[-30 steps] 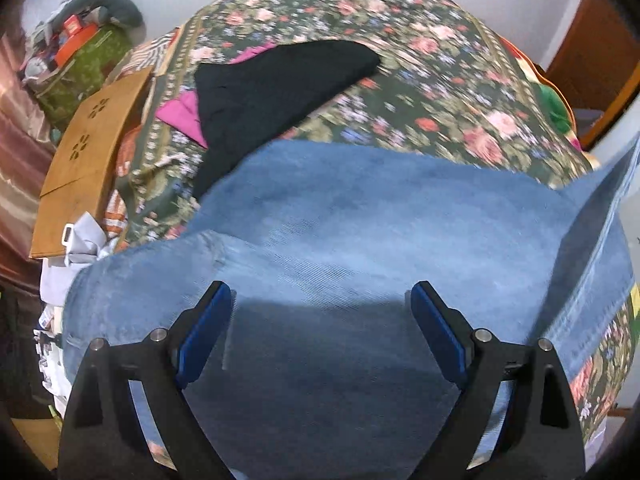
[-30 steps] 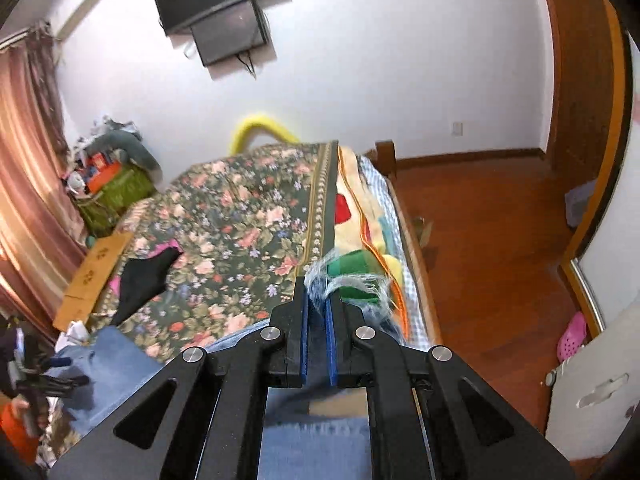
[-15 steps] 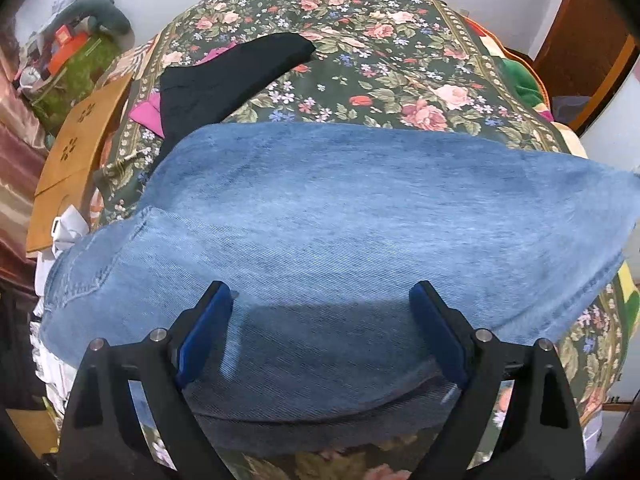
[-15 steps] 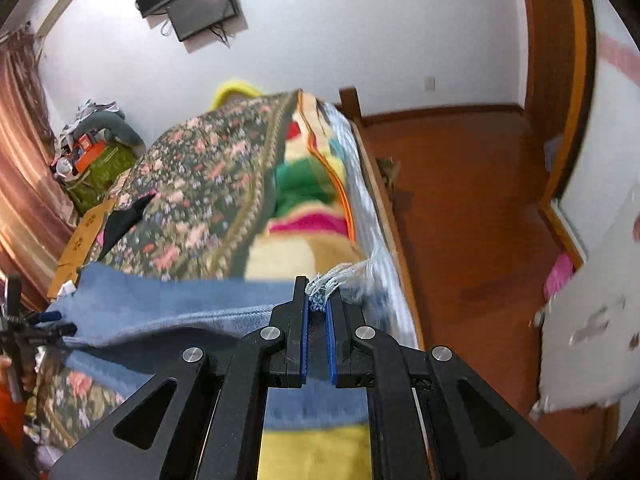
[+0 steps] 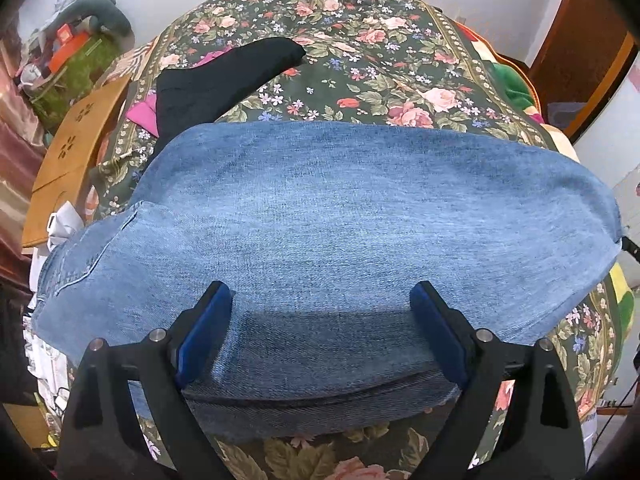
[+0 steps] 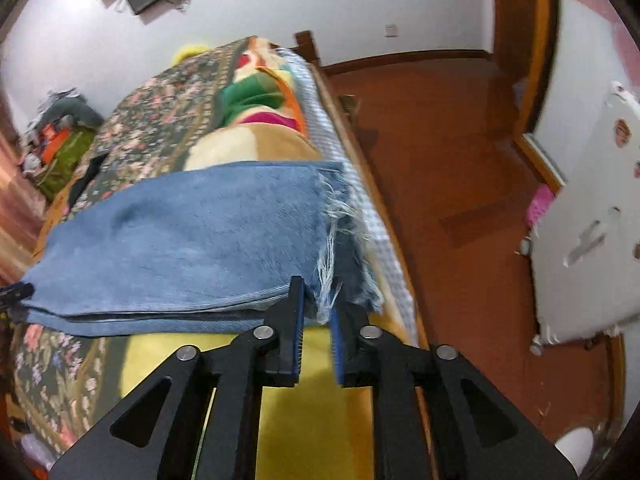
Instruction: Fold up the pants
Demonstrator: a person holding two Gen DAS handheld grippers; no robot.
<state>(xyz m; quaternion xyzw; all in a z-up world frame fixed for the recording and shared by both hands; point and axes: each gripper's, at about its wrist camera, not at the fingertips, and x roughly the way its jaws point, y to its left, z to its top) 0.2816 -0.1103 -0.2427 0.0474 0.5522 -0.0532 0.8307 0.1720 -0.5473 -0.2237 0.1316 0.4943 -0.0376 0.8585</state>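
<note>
The blue jeans lie folded lengthwise across the floral bed cover, legs stacked one on the other. My left gripper is open and empty, hovering over the near edge of the denim. In the right wrist view the jeans stretch left, with the frayed hem at the bed's right side. My right gripper is slightly open at the frayed hem corner, jaws parted with loose threads between them.
A black garment over a pink one lies on the bed beyond the jeans. A wooden board stands at the left. The bed's right edge drops to a wooden floor. A white panel leans at right.
The right gripper carried the hem down onto the bed's right side and parted its jaws. The top leg now lies flat over the lower one. The left gripper stayed open.
</note>
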